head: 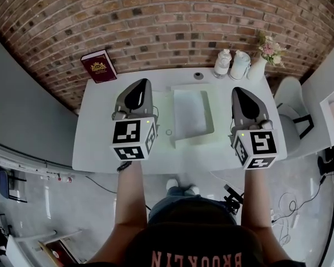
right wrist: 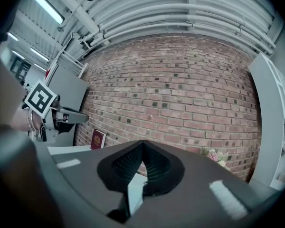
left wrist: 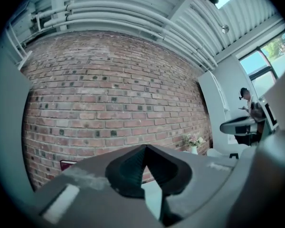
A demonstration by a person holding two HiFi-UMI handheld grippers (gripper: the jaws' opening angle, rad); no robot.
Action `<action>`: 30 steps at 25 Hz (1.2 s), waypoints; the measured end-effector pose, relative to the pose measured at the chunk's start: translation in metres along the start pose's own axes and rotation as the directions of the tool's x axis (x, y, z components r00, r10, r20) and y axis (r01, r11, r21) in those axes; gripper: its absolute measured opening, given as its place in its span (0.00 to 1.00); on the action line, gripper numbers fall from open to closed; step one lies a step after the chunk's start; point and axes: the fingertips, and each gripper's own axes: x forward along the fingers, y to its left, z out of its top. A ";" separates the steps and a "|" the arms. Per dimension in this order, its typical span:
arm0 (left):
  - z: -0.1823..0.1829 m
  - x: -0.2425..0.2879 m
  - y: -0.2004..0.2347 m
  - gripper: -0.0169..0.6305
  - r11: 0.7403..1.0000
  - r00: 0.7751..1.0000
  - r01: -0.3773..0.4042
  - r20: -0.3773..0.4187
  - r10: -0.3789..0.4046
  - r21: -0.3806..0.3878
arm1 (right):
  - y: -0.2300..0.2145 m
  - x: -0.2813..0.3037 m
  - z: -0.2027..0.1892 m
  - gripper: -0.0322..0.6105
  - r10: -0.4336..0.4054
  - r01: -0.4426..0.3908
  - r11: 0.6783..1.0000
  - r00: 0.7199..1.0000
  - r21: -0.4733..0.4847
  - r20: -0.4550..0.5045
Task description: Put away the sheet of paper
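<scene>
A person is standing at a white table [head: 94, 143], holding a gripper in each hand above it. The left gripper [head: 137, 89] and right gripper [head: 242, 95] are each showing fingers closed tip to tip, gripping nothing. The sheet of paper [head: 190, 113] is lying flat mid-table, between the grippers. A red book [head: 98, 66] is resting at the far left corner.

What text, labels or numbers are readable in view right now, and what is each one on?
"BROOKLYN": on the person's shirt, seen upside down in the head view.
Red book cover: gold emblem and print, too small to read.
Nothing else is readable.
</scene>
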 end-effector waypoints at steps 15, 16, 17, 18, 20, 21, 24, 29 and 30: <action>0.042 0.004 -0.007 0.02 0.999 0.996 0.023 0.090 -0.026 0.032 | -0.013 -0.001 0.020 0.05 -0.022 0.022 1.000 0.999 -0.012 0.030; 0.043 0.005 -0.008 0.02 0.999 0.995 0.029 0.091 -0.032 0.031 | -0.014 -0.001 0.020 0.05 -0.026 0.026 1.000 0.999 -0.013 0.031; 0.043 0.005 -0.008 0.02 0.999 0.995 0.034 0.092 -0.036 0.031 | -0.015 -0.001 0.021 0.05 -0.029 0.029 0.999 0.999 -0.015 0.031; 0.042 0.006 -0.009 0.02 0.999 0.995 0.036 0.092 -0.039 0.031 | -0.016 0.000 0.022 0.05 -0.032 0.032 0.999 0.999 -0.017 0.032; 0.041 0.007 -0.010 0.02 0.999 0.995 0.042 0.090 -0.044 0.030 | -0.020 -0.001 0.022 0.05 -0.039 0.039 0.999 0.999 -0.016 0.035; 0.041 0.008 -0.011 0.02 0.999 0.995 0.046 0.089 -0.048 0.026 | -0.022 -0.001 0.022 0.05 -0.042 0.043 0.999 0.998 -0.012 0.037; 0.039 0.011 -0.012 0.02 0.998 0.994 0.064 0.089 -0.064 0.004 | -0.026 -0.002 0.020 0.05 -0.049 0.049 0.999 0.998 -0.003 0.039; 0.041 0.012 -0.015 0.02 0.997 0.993 0.077 0.089 -0.077 0.010 | -0.028 -0.002 0.022 0.05 -0.051 0.051 0.999 0.998 0.000 0.048; 0.041 0.012 -0.016 0.02 0.997 0.993 0.079 0.090 -0.079 0.013 | -0.029 -0.002 0.022 0.05 -0.053 0.053 0.999 0.997 0.001 0.049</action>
